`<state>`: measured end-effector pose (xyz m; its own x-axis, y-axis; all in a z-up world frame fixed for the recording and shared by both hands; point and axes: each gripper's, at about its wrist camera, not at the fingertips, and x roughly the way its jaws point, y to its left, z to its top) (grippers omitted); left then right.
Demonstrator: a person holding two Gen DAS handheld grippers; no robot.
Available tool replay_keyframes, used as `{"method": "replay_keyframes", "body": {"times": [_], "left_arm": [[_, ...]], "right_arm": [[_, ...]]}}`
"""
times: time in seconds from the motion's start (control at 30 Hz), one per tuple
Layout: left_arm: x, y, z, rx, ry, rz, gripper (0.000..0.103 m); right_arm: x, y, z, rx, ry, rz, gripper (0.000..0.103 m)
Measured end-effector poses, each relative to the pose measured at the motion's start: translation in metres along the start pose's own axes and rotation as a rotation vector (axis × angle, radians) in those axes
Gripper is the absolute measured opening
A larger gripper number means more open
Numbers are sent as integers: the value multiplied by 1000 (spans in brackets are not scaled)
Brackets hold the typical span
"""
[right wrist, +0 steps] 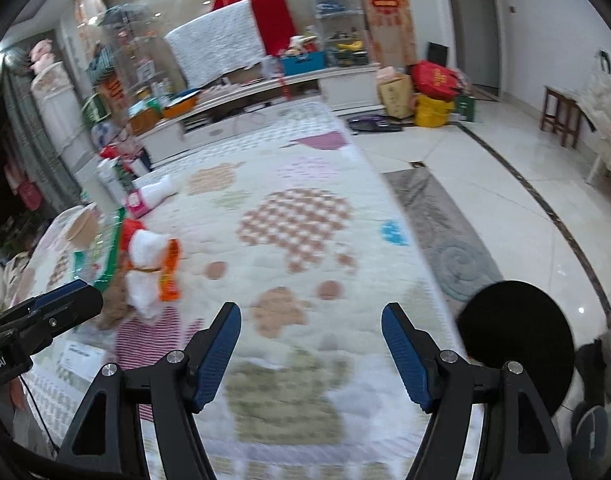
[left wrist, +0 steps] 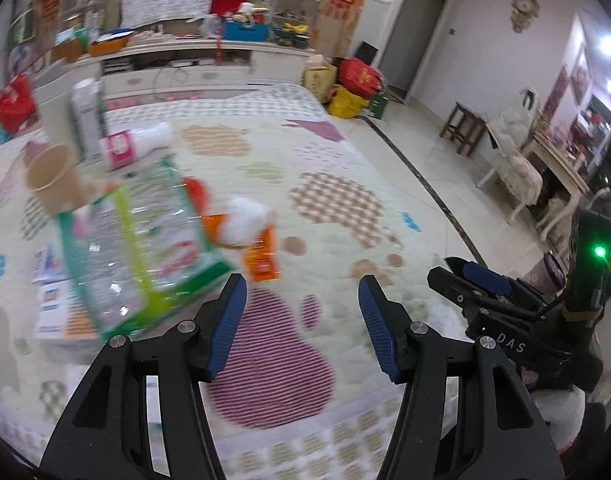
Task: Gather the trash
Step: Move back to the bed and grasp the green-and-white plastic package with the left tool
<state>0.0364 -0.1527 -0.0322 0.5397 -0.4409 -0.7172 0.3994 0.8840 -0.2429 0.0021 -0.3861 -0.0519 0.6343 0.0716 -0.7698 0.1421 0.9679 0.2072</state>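
Note:
Trash lies scattered on the left part of a patterned mat: a clear and green plastic bag, a brown paper cup, a white carton, a white bottle with a pink label, a crumpled white tissue and an orange wrapper. My left gripper hangs open over the mat just right of the bag, holding nothing. The right gripper is open too, over bare mat, with the tissue and the orange wrapper to its left.
A flat blue and white box lies under the bag. A black round thing sits by the mat's right edge, beside a grey rug on the tiled floor. A low white cabinet, boxes and bags line the far wall.

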Motion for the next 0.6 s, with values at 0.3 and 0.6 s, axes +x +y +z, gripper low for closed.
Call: {"method": "replay_keyframes", "body": {"times": [0.3, 0.6], "left_arm": [[-25, 88, -11, -132, 11, 29, 57], [-15, 135, -13, -271, 45, -11, 57]], "right_arm": [[21, 58, 7, -78, 34, 108, 71], [45, 87, 20, -106, 60, 160, 71]]}}
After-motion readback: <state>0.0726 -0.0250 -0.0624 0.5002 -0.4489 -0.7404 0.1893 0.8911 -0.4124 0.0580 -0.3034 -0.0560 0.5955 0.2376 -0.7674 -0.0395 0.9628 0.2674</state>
